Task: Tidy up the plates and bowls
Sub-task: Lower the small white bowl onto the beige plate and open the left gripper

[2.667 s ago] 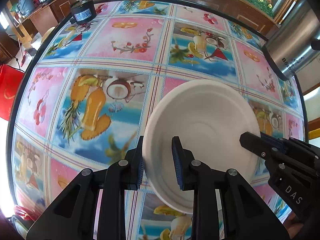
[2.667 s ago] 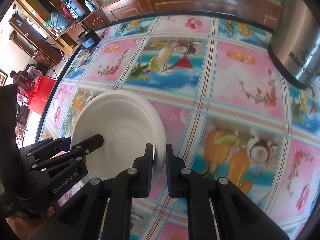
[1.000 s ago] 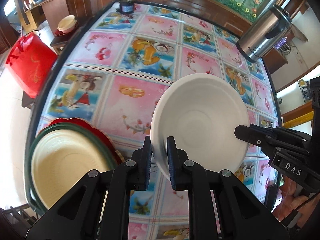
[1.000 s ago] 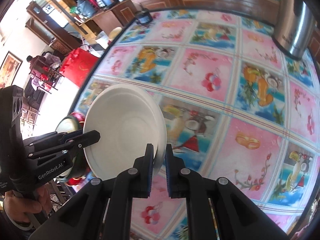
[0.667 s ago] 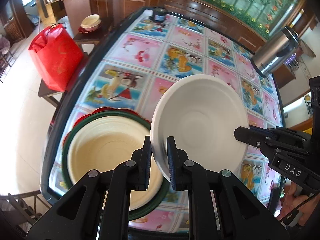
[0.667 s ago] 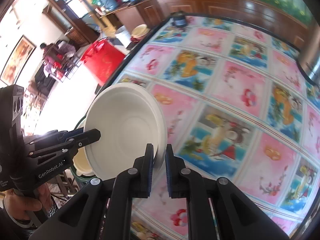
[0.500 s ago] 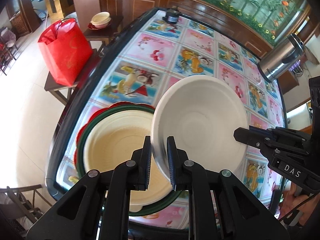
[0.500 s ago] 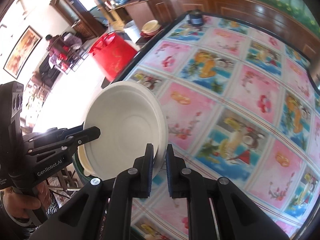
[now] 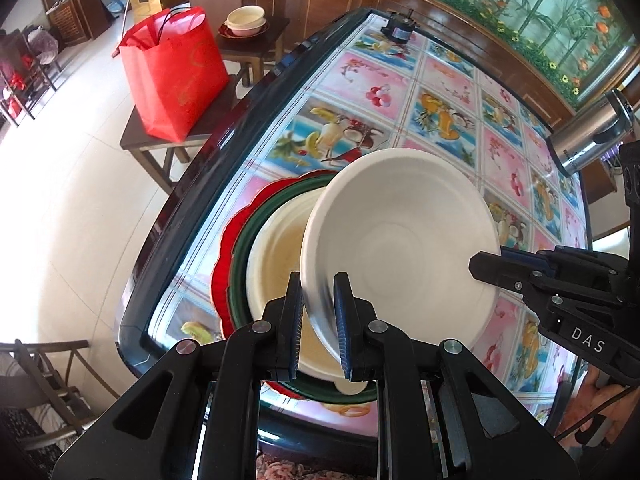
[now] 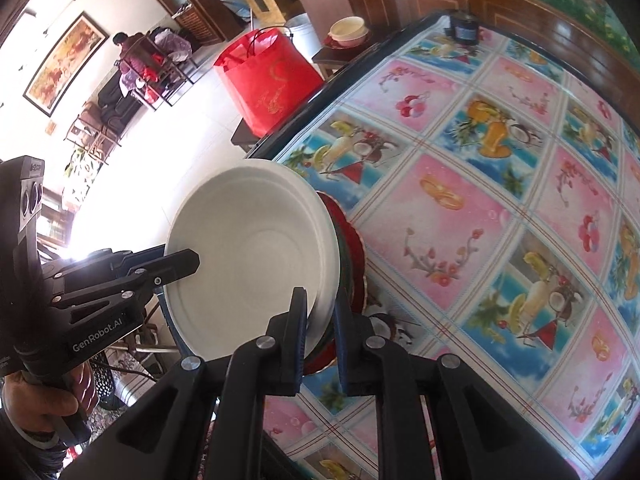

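A white bowl [image 9: 404, 240] is held in the air by both grippers, one on each side of its rim. My left gripper [image 9: 318, 308] is shut on its near rim. My right gripper [image 10: 320, 320] is shut on the opposite rim; it also shows at the right of the left wrist view [image 9: 492, 268]. The white bowl [image 10: 256, 256] hangs tilted over a stack at the table's corner: a cream bowl [image 9: 276, 256] in a green plate [image 9: 240, 256] on a red scalloped plate [image 9: 224, 264]. The stack is partly hidden by the held bowl.
The table [image 9: 440, 80] has a fruit-print cover and a dark rim. A steel kettle [image 9: 584, 140] stands at the far right, a small black device [image 9: 400, 28] at the far edge. A red bag [image 9: 172, 76] and two more bowls [image 9: 245, 20] sit on stools beside the table.
Both grippers have carried the white bowl from the middle of the table towards its corner, and it now hangs over the stack of cream bowl and plates.
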{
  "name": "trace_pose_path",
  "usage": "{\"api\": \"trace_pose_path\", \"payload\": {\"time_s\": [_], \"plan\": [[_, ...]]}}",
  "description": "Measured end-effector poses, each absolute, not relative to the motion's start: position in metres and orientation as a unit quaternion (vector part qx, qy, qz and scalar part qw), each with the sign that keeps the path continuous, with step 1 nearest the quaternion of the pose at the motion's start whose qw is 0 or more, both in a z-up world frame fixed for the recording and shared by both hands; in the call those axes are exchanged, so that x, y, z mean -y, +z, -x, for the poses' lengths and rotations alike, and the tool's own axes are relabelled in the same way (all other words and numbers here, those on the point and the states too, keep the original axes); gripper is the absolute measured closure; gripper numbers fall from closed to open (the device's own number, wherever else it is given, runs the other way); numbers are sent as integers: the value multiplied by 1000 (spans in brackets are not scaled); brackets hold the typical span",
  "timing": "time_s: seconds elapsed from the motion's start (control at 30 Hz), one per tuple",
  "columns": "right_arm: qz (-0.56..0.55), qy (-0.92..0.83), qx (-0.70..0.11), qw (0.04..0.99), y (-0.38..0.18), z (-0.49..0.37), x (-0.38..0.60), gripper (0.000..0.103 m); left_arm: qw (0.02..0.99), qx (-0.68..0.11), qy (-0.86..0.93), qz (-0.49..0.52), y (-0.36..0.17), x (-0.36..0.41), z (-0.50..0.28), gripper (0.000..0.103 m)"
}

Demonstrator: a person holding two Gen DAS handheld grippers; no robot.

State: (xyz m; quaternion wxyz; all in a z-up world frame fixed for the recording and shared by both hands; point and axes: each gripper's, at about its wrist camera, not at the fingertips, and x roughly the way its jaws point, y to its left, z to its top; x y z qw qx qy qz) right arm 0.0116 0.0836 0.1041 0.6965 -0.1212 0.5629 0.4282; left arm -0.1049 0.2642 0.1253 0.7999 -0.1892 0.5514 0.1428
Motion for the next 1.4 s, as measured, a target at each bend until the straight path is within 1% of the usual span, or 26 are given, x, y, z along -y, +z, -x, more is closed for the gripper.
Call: {"api": "trace_pose_path", "payload": {"time_s": [0.83,1.3,1.4], "plan": [[166,417,-578,681,80,0,-108,89,787,-567,163,178,100,-268,110,88],[172,407,-563,698,79,4,-112,88,789,-564,187,157,99,-264,105,87],[179,404,-558,702,80,6,-113,87,789,-563,189,159,99,-264,105,82]]}}
